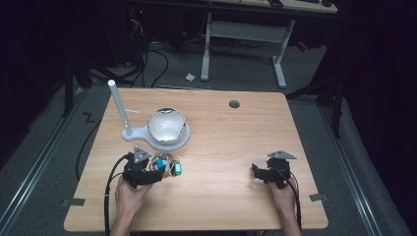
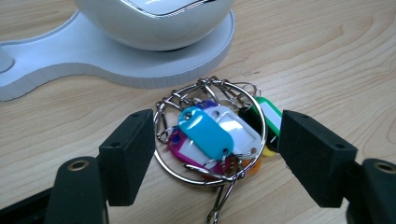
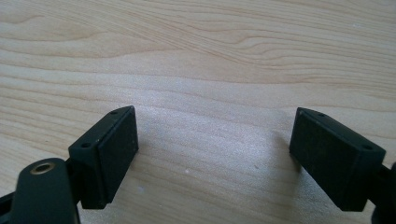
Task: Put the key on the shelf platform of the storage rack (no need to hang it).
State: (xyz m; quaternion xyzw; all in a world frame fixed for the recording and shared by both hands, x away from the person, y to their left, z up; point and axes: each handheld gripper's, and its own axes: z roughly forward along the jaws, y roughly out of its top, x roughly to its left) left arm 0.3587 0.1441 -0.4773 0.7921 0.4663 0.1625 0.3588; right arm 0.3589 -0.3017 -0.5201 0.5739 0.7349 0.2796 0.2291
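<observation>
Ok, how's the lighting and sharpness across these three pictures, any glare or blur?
High view: table lit, surroundings nearly black, glare on the white dome. Left gripper view: key ring with coloured tags sharp, highlights on the blue tag; left gripper jaws slightly soft. Right gripper view: bright sheen on the wood between the right gripper jaws, which cast soft shadows.

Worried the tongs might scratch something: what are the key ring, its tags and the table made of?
Key ring: shiny silvery wire, likely steel. Tags: glossy coloured plastic, apparently. Table: pale wood grain, possibly laminate.

Black blocky claw (image 2: pixel 215 154) pads, brass screws, black cables.
</observation>
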